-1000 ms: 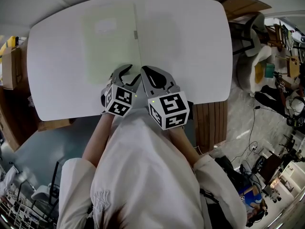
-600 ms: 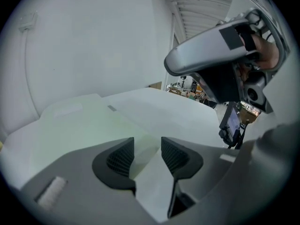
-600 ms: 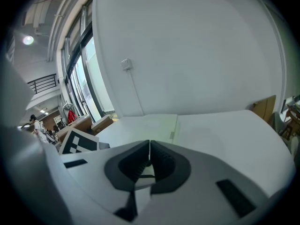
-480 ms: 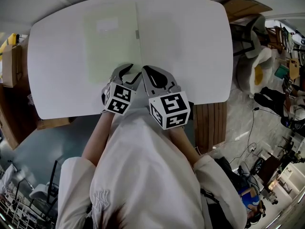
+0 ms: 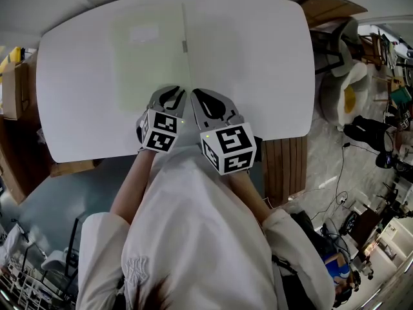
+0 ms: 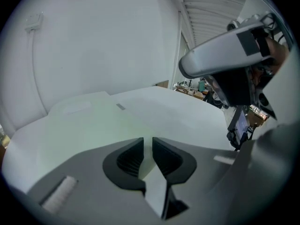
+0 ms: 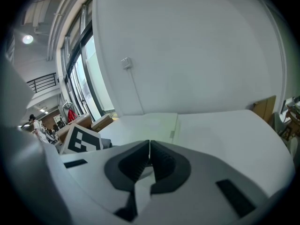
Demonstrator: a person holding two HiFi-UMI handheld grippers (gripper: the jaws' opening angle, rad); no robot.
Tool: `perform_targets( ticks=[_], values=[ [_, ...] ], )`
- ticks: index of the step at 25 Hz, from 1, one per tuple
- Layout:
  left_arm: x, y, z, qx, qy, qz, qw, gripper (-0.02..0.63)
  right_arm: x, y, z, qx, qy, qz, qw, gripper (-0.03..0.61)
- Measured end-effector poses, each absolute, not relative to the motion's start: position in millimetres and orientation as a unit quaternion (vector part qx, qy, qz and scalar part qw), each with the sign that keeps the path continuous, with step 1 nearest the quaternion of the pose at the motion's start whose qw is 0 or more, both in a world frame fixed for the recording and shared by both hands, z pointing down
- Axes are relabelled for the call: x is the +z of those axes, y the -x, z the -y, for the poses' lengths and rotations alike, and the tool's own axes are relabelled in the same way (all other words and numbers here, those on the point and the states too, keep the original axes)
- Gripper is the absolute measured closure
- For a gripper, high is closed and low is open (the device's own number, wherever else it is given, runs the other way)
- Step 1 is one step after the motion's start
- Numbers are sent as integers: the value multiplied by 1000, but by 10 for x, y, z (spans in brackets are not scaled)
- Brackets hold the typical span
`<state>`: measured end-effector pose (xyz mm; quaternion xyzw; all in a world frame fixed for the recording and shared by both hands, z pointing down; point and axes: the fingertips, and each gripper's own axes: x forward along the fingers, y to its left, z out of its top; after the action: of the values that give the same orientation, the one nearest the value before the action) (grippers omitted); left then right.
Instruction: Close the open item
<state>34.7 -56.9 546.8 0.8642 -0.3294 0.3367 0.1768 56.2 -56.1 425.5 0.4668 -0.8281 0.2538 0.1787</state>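
White table (image 5: 277, 63) carries the folder (image 5: 148, 63), which lies open and flat. Its left leaf is pale green, and its right leaf is whiter and barely stands out from the table. A small grey tab (image 5: 184, 46) sits on the fold between the leaves.

Both grippers are at the folder's near edge, side by side and close to each other. The left gripper (image 5: 169, 97) points over the near end of the green leaf, just left of the fold. Its jaws have just been closing and now stand narrowly apart. The slit between the pads shows only the pale surface beyond, and nothing is pinched there. Whether its tips touch the folder cannot be told.

The right gripper (image 5: 205, 101) points at the folder's near edge just right of the fold. Its jaws are clenched together, pad against pad, on nothing.

Each gripper's marker cube faces up on the side away from the folder, towards the person (image 5: 193, 237), who wears white sleeves. A cardboard box (image 5: 326, 8) stands well right of the folder, past the table's far corner.
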Motion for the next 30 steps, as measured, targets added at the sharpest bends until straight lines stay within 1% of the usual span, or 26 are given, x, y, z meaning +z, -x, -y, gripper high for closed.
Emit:
perform_targets(
  ticks=[12, 18, 30],
  values=[
    [5470, -333, 594, 342, -858, 340, 176, 574, 4264, -564, 533, 253, -469, 826, 182, 568],
    [5491, -298, 629, 342, -854, 353, 172, 604, 4277, -558, 529, 253, -472, 825, 181, 568],
    [5479, -279, 652, 324, -849, 367, 199, 606, 4255, -586, 520, 251, -480, 821, 180, 568]
  ],
)
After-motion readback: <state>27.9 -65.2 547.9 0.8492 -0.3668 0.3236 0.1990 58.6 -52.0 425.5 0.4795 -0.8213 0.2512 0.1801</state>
